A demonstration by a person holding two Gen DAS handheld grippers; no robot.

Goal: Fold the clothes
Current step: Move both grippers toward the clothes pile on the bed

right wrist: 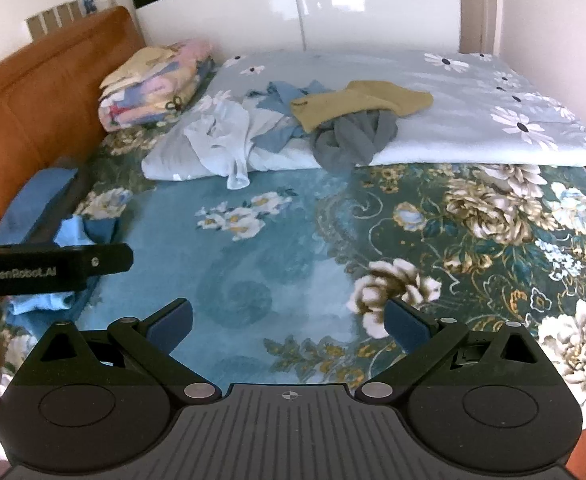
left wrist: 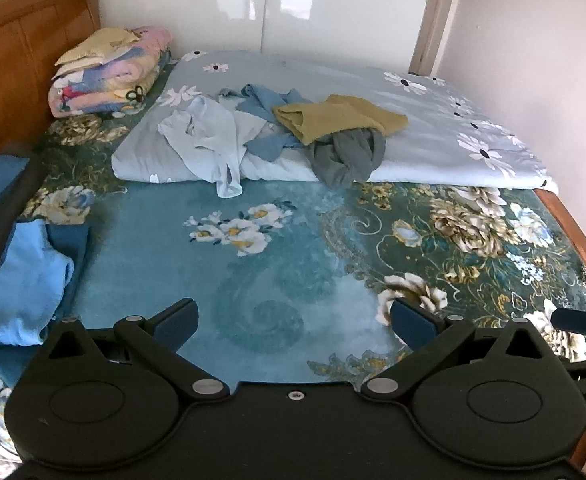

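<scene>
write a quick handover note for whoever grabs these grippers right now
Left gripper: open, holding nothing, above the floral bedspread.
Right gripper: open, also holding nothing.
Unfolded heap on the daisy quilt at the far side: pale blue garment, blue garment, mustard top, grey garment.
A light blue garment lies on the bed's left side near the left gripper, not neatly folded.
Left: fold the heap, nothing there started.
</scene>
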